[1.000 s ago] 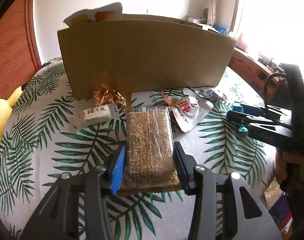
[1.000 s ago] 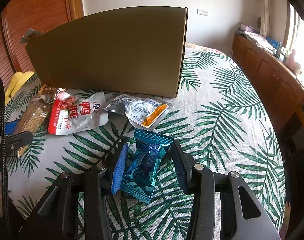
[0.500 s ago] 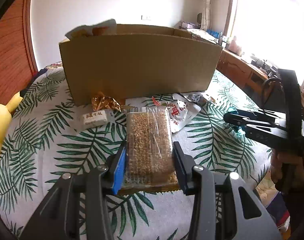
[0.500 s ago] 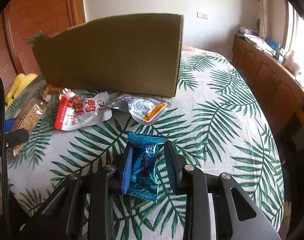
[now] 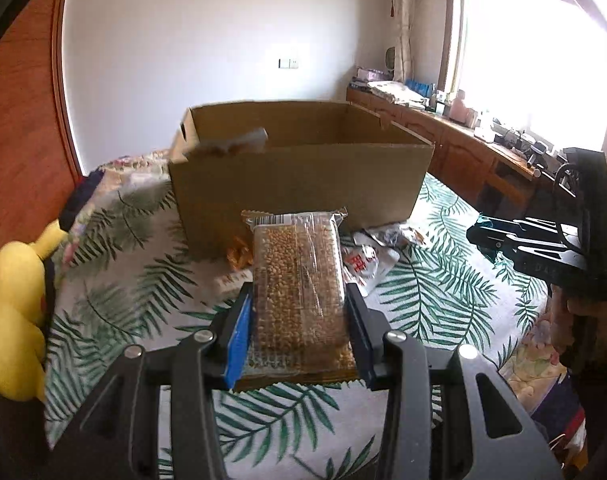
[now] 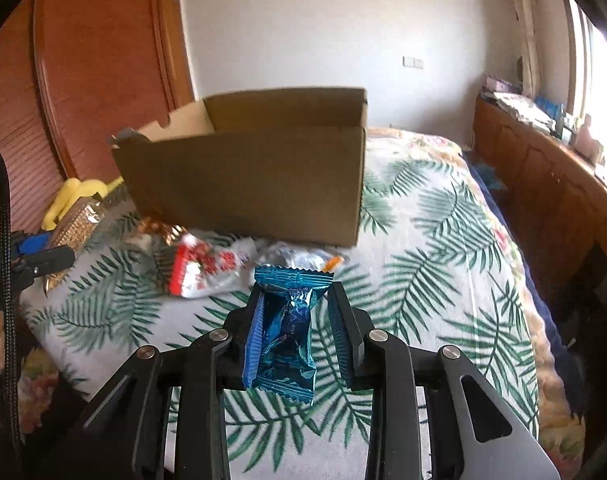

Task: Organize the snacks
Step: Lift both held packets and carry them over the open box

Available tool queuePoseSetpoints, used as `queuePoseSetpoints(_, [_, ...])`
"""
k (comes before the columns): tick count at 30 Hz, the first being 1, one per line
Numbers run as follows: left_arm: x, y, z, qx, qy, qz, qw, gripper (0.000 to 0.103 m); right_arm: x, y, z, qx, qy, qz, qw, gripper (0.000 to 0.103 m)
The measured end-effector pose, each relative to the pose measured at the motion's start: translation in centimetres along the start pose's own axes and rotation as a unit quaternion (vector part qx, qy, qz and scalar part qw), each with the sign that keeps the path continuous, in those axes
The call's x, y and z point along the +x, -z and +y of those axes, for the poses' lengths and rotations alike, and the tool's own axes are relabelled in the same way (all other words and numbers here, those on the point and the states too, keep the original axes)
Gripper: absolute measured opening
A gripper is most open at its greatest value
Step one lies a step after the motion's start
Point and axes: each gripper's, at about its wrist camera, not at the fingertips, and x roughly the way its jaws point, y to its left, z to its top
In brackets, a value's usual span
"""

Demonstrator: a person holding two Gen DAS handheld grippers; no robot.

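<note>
My left gripper (image 5: 299,308) is shut on a clear pack of puffed-grain bars (image 5: 299,280) and holds it raised above the bed, in front of the open cardboard box (image 5: 299,176). My right gripper (image 6: 295,316) is shut on a blue foil snack packet (image 6: 287,328), also lifted above the bed. The box (image 6: 247,184) stands beyond both, with a packet (image 5: 235,144) leaning inside its left end. A red and white pouch (image 6: 203,268), a silver and orange packet (image 6: 303,256) and a gold wrapper (image 6: 159,228) lie on the bed before the box.
The bed has a palm-leaf cover (image 6: 423,280). A yellow plush toy (image 5: 11,312) lies at its left edge. A wooden cabinet (image 6: 543,192) runs along the right wall under the window. The right gripper shows in the left wrist view (image 5: 543,248).
Both grippers have risen and pulled back from the box with their snacks held; the box's open top has come into view. The right jaws closed tighter on the blue packet.
</note>
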Motion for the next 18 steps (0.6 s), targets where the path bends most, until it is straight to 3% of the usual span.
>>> queuePoseSetpoints(9, [-3.5, -2.9, 1.6, 0.012, -0.009, -0.031, 0.9994, 0.042, -2.0, -2.0, 1.8, -0.021, -0.010, -0.031, 0.999, 0.030])
queuePoseSetpoints(18, [-2.5, -5.5, 1.8, 0.021, -0.013, -0.035, 0.9991, 0.042, -1.7, -4.4, 2.4, -0.028, -0.018, -0.038, 0.999, 0.030])
